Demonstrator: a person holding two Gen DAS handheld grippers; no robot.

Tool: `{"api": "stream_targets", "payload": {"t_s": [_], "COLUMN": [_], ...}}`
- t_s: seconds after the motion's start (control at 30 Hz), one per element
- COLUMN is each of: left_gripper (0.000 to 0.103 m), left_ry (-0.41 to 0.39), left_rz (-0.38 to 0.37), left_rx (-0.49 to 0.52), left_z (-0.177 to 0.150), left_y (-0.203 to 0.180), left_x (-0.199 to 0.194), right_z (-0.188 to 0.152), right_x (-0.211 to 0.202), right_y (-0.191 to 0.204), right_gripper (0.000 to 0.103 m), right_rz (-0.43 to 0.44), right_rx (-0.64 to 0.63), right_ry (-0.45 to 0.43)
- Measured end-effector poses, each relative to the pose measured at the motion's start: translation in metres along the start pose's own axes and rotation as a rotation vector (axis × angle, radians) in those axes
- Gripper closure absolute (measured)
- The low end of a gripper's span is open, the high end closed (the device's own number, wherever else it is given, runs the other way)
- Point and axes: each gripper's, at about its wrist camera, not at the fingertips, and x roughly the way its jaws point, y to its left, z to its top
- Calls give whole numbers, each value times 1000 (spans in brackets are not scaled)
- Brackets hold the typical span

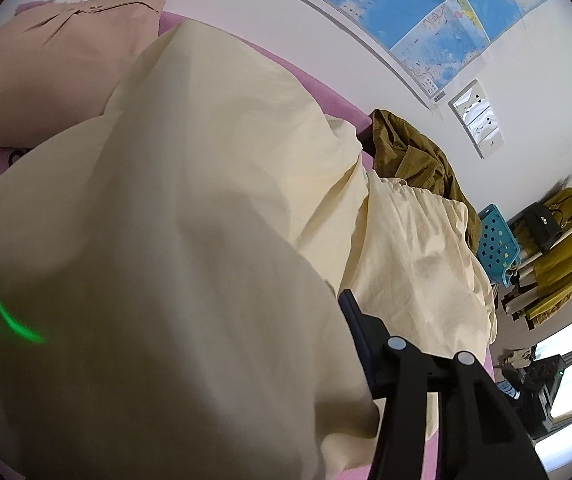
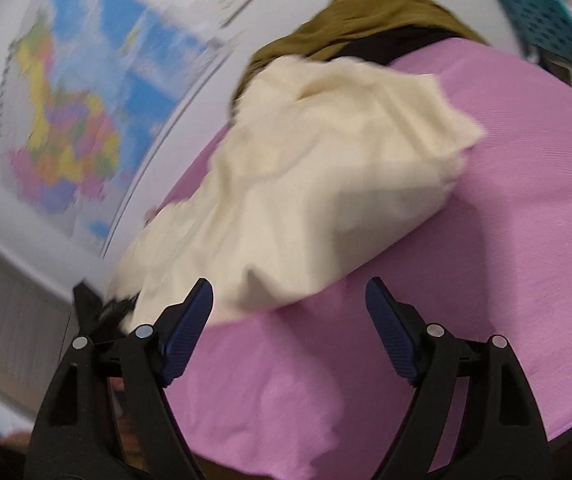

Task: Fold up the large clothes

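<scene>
My right tool (image 2: 289, 300) is spread wide above the pink surface (image 2: 526, 216), touching nothing. The cream garment (image 1: 189, 208) drapes over my left tool (image 1: 346, 308), perhaps pinched; I cannot tell.

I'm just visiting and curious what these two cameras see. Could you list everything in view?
Cream garment: one, pale yellow, draped on the pink surface.
Pink surface: one, under the clothes.
Olive garment: one, crumpled beyond the cream one.
Beige garment: one, folded, far left of the left view.
Wall map: one, mostly blue.
Teal basket: one, perforated, right of the surface.
Left gripper: black, one finger visible, cloth over the other.
Right gripper: black, blue pads, open, empty.
</scene>
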Motion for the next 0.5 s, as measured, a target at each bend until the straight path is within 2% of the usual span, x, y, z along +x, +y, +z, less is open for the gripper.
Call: {"api": "stream_targets", "payload": {"t_s": [0.23, 0.3, 0.43, 0.5], "left_gripper": [54, 54, 52, 52], "left_ry": [-3, -5, -6, -5], "left_rz": [18, 21, 24, 23], "left_rx": [24, 30, 40, 44], "left_z": [-1, -1, -1, 0], "left_y": [-4, -4, -5, -4], "left_x": [3, 3, 4, 4], "right_z": [9, 14, 22, 27], "right_x": [17, 25, 39, 43], "right_y": [5, 10, 15, 15], "right_gripper": [27, 22, 19, 18], "right_rz": [-123, -151, -160, -116], "right_rx": [-40, -58, -67, -44], "right_ry": [-73, -99, -132, -138]}}
